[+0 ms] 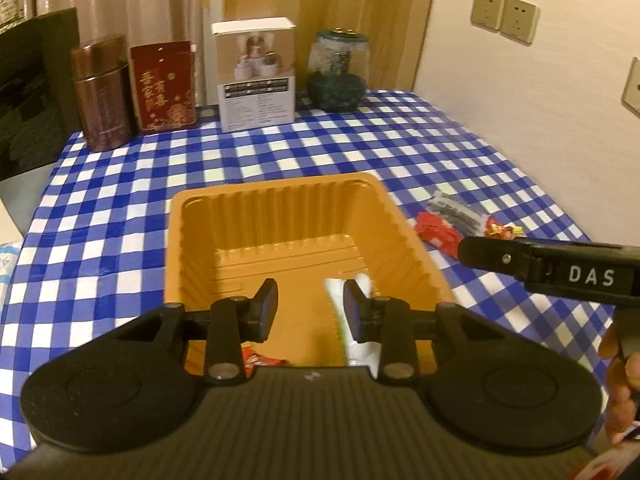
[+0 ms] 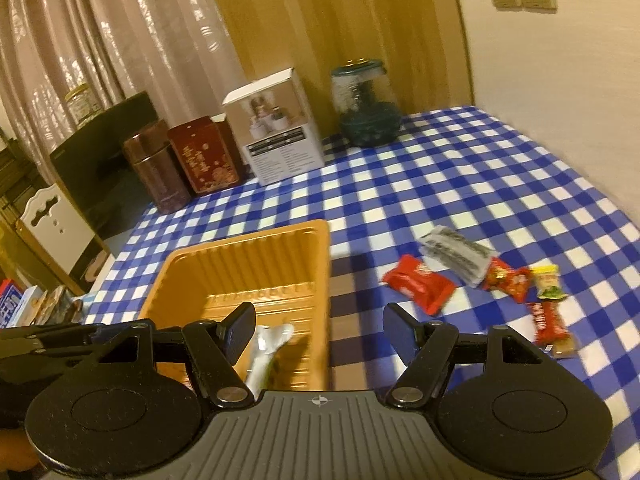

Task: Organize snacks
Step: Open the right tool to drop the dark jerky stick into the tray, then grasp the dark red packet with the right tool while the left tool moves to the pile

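We've got the left gripper [image 1: 310, 304] over the near end of the orange tray [image 1: 288, 196], fingers apart, nothing between them. A white-green packet [image 1: 352, 320] lies on the tray floor just under and beside its right finger, and a red wrapper [image 1: 260, 358] shows at the tray's near edge, mostly hidden by the gripper body

Our right gripper [image 2: 320, 330] hangs over the tray's right wall [image 2: 326, 280], fingers wide apart, holding nothing. In the left view its tip [image 1: 480, 250] sits right of the tray, close to the loose snacks

Still on the checked tablecloth [image 2: 440, 184], well right of the tray: a red packet [image 2: 418, 288], a grey-black packet [image 2: 456, 256] behind it, a small red candy [image 2: 506, 280], a yellow-topped packet [image 2: 548, 282] and a red bar [image 2: 550, 324], bunched together, some touching

At the table's far edge: a brown tin [image 1: 102, 92], a red box [image 1: 166, 84], a white carton [image 1: 256, 80] and a glass jar [image 1: 338, 70]
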`<state>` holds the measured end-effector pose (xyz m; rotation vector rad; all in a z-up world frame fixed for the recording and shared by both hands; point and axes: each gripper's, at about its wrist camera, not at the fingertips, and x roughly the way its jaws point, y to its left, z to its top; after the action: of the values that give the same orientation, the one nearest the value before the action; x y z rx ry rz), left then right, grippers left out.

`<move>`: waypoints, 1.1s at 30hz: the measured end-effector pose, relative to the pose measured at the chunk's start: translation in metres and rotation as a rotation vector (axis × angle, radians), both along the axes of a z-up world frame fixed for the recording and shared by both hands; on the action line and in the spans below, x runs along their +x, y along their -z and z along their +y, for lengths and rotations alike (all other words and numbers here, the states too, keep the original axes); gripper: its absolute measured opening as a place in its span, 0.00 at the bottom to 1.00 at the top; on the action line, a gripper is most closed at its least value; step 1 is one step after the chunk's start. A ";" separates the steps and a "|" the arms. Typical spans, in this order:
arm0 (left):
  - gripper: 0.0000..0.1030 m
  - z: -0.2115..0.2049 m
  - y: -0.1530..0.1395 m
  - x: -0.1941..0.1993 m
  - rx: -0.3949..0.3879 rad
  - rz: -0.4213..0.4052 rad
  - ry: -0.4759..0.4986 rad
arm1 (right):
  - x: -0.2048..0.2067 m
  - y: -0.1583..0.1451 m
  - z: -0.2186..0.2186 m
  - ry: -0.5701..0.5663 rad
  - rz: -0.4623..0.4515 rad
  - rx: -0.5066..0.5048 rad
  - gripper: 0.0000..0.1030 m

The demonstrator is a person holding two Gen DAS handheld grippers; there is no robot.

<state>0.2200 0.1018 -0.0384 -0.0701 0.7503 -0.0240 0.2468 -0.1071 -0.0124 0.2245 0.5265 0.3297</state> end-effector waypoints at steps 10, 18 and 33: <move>0.39 -0.050 -0.011 0.004 0.000 -0.012 0.098 | -0.015 0.004 -0.057 0.104 -0.009 -0.036 0.68; 0.45 -0.093 -0.014 0.011 0.012 -0.017 0.193 | -0.026 0.006 -0.107 0.194 -0.009 -0.019 0.68; 0.66 -0.160 0.003 0.040 0.031 -0.010 0.352 | -0.027 0.018 -0.173 0.314 0.015 -0.029 0.68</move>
<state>0.2597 -0.0582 -0.0415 0.0923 0.7458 -0.3478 0.2201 -0.2801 -0.0302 0.2770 0.5014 0.0148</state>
